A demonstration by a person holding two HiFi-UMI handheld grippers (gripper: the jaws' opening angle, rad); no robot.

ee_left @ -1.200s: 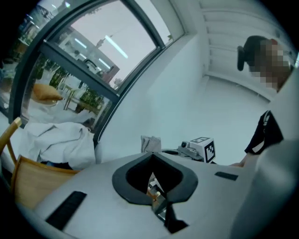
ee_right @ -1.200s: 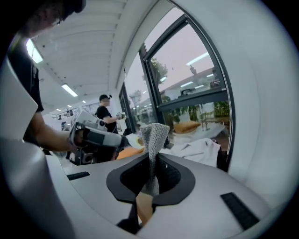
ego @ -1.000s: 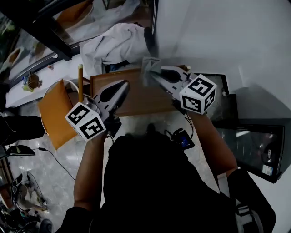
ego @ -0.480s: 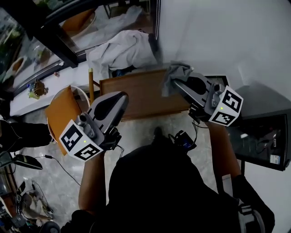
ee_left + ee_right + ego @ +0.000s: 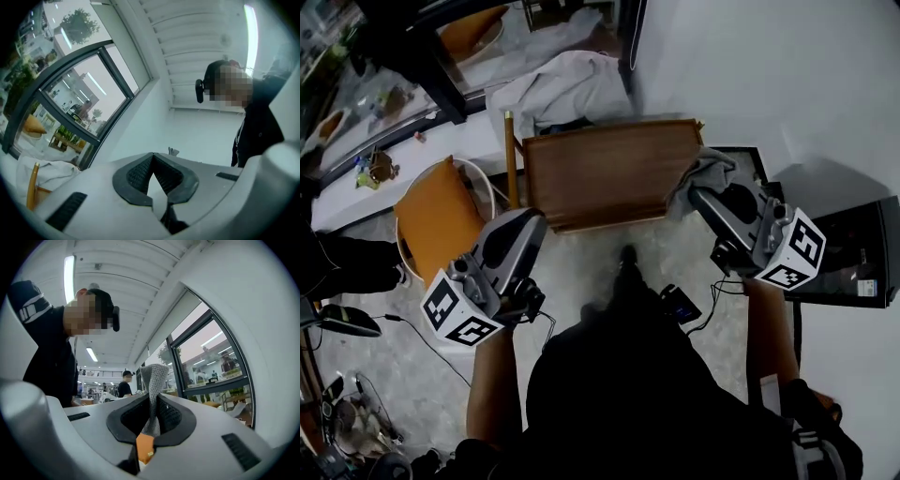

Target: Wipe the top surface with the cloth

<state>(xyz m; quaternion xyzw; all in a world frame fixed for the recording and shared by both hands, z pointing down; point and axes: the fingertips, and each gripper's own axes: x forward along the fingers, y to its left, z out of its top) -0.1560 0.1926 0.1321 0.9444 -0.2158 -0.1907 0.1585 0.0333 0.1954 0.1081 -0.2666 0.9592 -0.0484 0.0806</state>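
Right gripper [image 5: 698,194] pinches the cloth [image 5: 705,169] at the right corner of the top [image 5: 600,173], mostly off the wood. Dragged back, it could snag there and slip free. Left gripper [image 5: 532,219] is closed on nothing. A second ago the cloth was mid-top and my left hand sat higher.

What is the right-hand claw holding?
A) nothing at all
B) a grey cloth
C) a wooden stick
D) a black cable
B: in the right gripper view, the right claw is shut on a grey cloth that sticks out past its tips.
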